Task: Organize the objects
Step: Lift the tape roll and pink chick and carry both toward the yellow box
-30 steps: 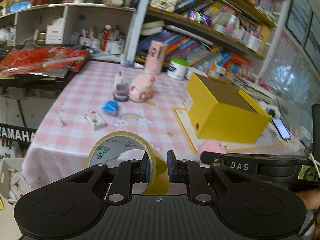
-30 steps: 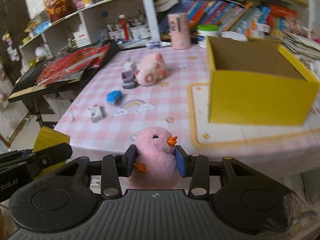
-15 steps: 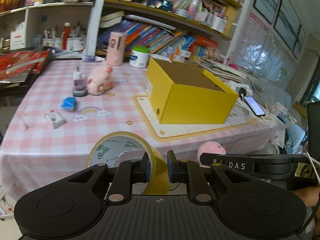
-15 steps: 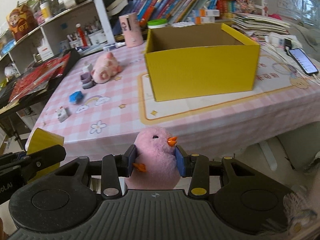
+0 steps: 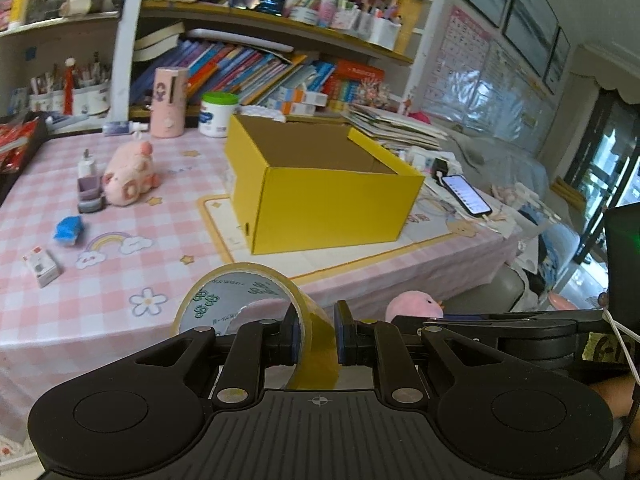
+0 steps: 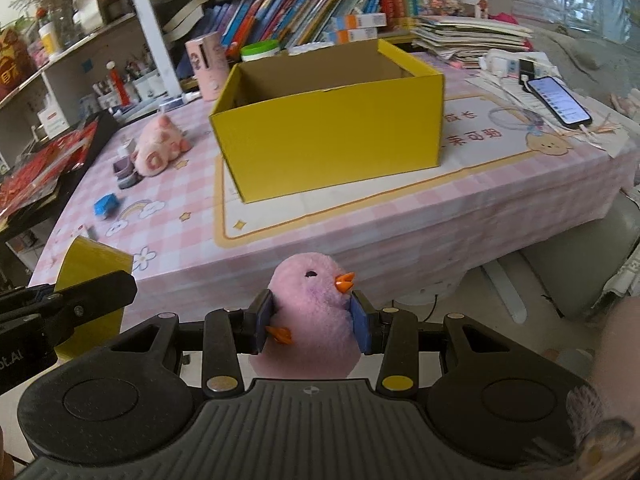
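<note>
My left gripper point(image 5: 316, 332) is shut on a roll of yellow-brown packing tape point(image 5: 240, 300), held off the table's front edge. My right gripper point(image 6: 312, 322) is shut on a pink plush chick point(image 6: 312, 312) with an orange beak, also off the front edge. An open yellow cardboard box point(image 5: 324, 188) stands on a mat on the pink checked table point(image 5: 120, 280); it also shows in the right wrist view point(image 6: 332, 136), and its inside looks empty where visible. The tape roll shows at the left of the right wrist view point(image 6: 90, 264).
On the table's left lie a pink plush pig point(image 5: 130, 174), a purple item point(image 5: 90, 196), a blue toy point(image 5: 70, 230) and a small white box point(image 5: 42, 268). A phone point(image 6: 558, 100) and papers lie at the right. Shelves of books stand behind.
Both grippers have swung right and pulled back from the table, still holding the tape and the chick. The yellow box now sits centred ahead.
</note>
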`<move>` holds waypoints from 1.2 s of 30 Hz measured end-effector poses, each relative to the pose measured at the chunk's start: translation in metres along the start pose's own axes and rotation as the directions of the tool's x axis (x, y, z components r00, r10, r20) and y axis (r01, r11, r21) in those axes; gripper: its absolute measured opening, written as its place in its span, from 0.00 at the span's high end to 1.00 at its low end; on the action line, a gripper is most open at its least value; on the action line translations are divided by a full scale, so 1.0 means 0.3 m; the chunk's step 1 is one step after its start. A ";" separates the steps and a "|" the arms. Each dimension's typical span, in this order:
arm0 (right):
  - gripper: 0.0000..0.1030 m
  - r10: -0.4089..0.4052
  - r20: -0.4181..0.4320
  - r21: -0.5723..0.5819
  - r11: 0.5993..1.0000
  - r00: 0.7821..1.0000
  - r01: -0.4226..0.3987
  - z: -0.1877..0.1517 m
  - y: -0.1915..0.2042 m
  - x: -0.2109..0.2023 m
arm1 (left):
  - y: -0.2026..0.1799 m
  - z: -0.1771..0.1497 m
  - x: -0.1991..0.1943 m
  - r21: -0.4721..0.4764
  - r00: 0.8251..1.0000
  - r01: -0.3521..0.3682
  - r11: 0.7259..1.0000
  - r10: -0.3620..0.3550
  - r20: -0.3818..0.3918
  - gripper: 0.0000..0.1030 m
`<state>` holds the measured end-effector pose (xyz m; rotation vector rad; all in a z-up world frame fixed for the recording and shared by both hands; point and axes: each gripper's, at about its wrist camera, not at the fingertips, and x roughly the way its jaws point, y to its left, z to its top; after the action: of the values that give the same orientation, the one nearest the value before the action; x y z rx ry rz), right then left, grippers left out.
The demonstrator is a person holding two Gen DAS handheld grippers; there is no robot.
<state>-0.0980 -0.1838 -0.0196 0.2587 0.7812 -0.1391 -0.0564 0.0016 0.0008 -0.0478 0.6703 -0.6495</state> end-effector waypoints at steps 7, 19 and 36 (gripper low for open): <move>0.63 -0.019 0.001 0.015 1.000 1.000 0.019 0.012 -0.039 0.001 | -0.024 0.014 0.030 0.010 1.000 0.019 1.000 -0.019 -0.006 0.85; 0.63 -0.040 -0.002 0.026 0.999 0.999 0.040 0.030 -0.075 0.013 | -0.044 0.037 0.078 0.021 0.999 0.041 0.999 -0.041 -0.010 0.85; 0.63 -0.031 0.007 0.015 0.999 0.999 0.031 0.102 -0.088 0.051 | -0.061 0.100 0.107 0.062 0.999 0.034 0.998 -0.036 0.033 0.85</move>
<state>-0.0725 -0.2182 -0.0144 0.2602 0.7773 -0.1756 -0.0297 -0.0364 0.0109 -0.0138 0.6176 -0.7014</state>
